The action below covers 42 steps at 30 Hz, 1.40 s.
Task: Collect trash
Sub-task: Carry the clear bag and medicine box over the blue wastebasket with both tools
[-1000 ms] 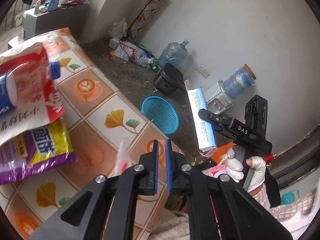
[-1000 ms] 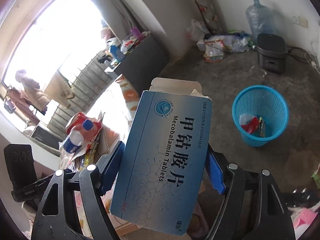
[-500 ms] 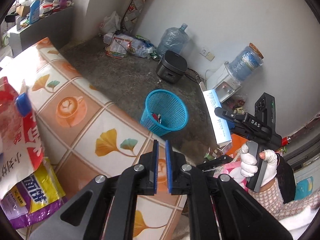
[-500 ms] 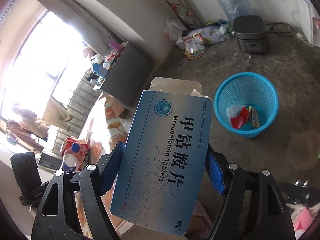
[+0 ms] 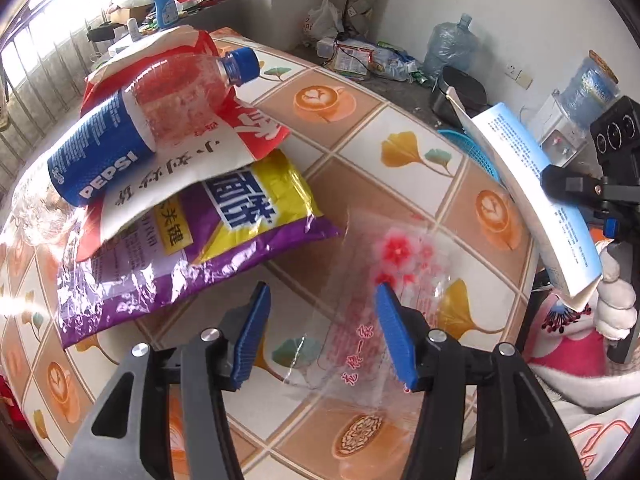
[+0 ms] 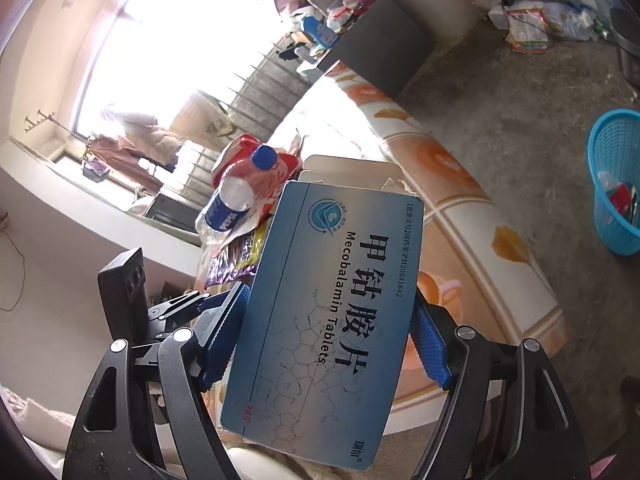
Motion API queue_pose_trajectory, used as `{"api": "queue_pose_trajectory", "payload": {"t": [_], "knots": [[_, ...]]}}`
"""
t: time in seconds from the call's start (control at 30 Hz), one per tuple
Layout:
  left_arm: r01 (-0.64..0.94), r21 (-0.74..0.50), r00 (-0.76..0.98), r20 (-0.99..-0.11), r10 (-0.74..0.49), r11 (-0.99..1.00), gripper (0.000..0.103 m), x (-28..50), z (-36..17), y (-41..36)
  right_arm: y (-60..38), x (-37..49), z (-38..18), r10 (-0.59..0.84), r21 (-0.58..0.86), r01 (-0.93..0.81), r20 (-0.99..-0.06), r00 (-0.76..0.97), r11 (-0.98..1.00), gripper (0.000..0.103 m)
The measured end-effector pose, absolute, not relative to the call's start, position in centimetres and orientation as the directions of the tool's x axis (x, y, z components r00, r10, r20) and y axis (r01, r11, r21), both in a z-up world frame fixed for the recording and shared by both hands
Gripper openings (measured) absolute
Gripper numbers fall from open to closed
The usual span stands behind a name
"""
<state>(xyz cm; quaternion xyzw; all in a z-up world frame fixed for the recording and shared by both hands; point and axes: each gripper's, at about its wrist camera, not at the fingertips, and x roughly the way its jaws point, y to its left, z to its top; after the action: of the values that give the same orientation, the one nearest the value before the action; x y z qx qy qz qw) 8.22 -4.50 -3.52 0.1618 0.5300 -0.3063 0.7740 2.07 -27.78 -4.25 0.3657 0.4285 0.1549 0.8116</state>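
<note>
We find the counter (image 5: pixel 344 128) loaded at its far left with a heap: a purple snack bag (image 5: pixel 192 252), a red-and-white bag (image 5: pixel 192 136) on it, and a Pepsi bottle (image 5: pixel 132 128) on top. The bottle lies on its side, long axis running near-left to far-right, blue cap at the far end. We judge it the main hazard: disturbing either bag could roll it off the heap.

The blue basket (image 6: pixel 616 184) stands on the floor well beyond the counter's right edge; a release from where the box now hangs would likely miss.

The tablet box (image 6: pixel 332 304) is clamped across its width in the right claw (image 6: pixel 326 340), long axis along the fingers, torn flap pointing away. Being hollow card, it could crush or pivot.

The left claw (image 5: pixel 324 336) is spread wide and empty, low over a clear printed wrapper (image 5: pixel 380 304) lying flat near the counter's near edge. Thin film may slip the pads or snag.
</note>
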Motion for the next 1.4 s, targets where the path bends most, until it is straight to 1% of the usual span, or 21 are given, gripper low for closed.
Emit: {"api": "queue_pose_trajectory", "payload": {"t": [0.1, 0.27, 0.33, 0.43, 0.47, 0.5, 0.63, 0.73, 0.8, 0.9, 1.13, 1.4], "knots": [[0.641, -0.104, 0.203, -0.932, -0.300, 0.760, 0.053, 7.8, -4.8, -4.1, -25.8, 2.2, -4.3, 0.565, 0.694, 0.034, -0.613, 0.553, 0.719, 0.071], [0.645, -0.162, 0.199, -0.908, -0.369, 0.747, 0.053, 6.9, -4.8, -3.2, -23.5, 2.6, -5.2, 0.558, 0.660, 0.026, -0.656, 0.508, 0.751, 0.071], [0.656, -0.133, 0.236, -0.899, -0.368, 0.743, 0.053, 6.2, -5.0, -3.1, -23.0, 3.0, -5.7, 0.555, 0.657, 0.038, -0.665, 0.499, 0.753, 0.071], [0.704, 0.009, 0.327, -0.892, -0.313, 0.710, 0.049, 4.3, -5.3, -4.0, -22.9, 2.9, -5.8, 0.547, 0.653, 0.042, -0.666, 0.507, 0.756, 0.071], [0.720, 0.027, 0.340, -0.885, -0.318, 0.693, 0.048, 3.7, -5.3, -4.5, -22.8, 2.9, -5.8, 0.545, 0.653, 0.044, -0.666, 0.510, 0.756, 0.071], [0.734, 0.012, 0.324, -0.885, -0.334, 0.680, 0.047, 3.5, -5.3, -4.7, -22.7, 2.9, -5.9, 0.545, 0.653, 0.045, -0.665, 0.510, 0.756, 0.071], [0.748, 0.043, 0.347, -0.877, -0.334, 0.663, 0.036, 2.9, -5.3, -5.1, -22.6, 2.6, -5.9, 0.539, 0.649, 0.045, -0.666, 0.516, 0.759, 0.071], [0.738, 0.035, 0.345, -0.878, -0.333, 0.674, 0.025, 3.2, -5.4, -4.9, -22.6, 2.5, -6.0, 0.538, 0.652, 0.046, -0.662, 0.522, 0.757, 0.071], [0.735, 0.034, 0.344, -0.879, -0.330, 0.677, 0.011, 3.3, -5.4, -5.0, -22.7, 2.4, -6.0, 0.539, 0.656, 0.048, -0.657, 0.527, 0.753, 0.071], [0.734, 0.009, 0.327, -0.881, -0.342, 0.679, 0.004, 3.6, -5.2, -5.2, -23.0, 2.4, -6.0, 0.540, 0.664, 0.053, -0.649, 0.536, 0.746, 0.071], [0.724, -0.055, 0.316, -0.860, -0.402, 0.688, 0.002, 4.2, -3.7, -5.7, -24.7, 2.4, -5.1, 0.529, 0.683, 0.064, -0.618, 0.581, 0.727, 0.071], [0.743, -0.098, 0.324, -0.813, -0.484, 0.662, 0.002, 6.3, -1.0, -8.6, -29.4, 2.0, -2.6, 0.439, 0.686, 0.107, -0.569, 0.695, 0.719, 0.071]]}}
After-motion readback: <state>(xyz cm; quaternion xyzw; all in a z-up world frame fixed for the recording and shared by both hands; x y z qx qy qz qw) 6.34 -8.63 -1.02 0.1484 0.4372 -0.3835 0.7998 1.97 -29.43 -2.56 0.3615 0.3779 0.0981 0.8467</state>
